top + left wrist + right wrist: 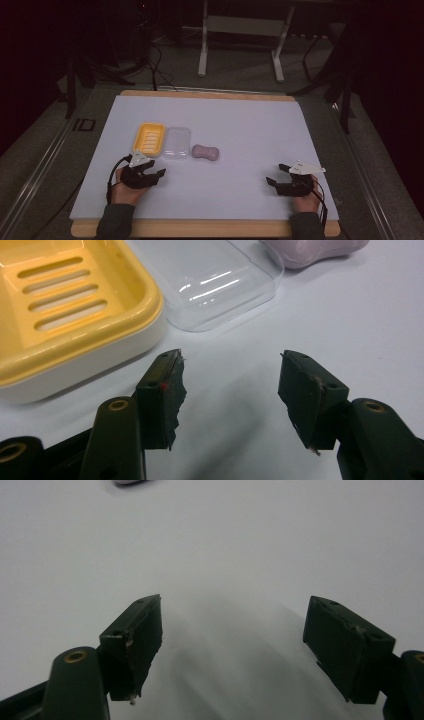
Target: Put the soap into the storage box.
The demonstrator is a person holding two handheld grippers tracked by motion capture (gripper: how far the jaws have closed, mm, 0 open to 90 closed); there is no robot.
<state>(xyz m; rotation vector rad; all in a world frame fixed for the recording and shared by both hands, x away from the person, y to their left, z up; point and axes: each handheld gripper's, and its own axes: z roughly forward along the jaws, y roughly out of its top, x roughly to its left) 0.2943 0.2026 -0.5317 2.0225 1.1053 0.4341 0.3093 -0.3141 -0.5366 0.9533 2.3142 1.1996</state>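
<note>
Two hand-held tongs rest low over a pale sheet (240,150) covering the table. The left gripper (154,173) has its jaws apart with nothing between them; the right gripper (276,181), well off to the side, also stands apart and empty. Just beyond the left gripper's tips sits a yellow soap dish (75,310), rectangular with rounded corners, a slotted floor and a cream-white underside. Touching it on the side toward the right gripper lies a clear plastic lid (210,282). Farther along rests a pale pink soap bar (205,152), waisted like a peanut.
</note>
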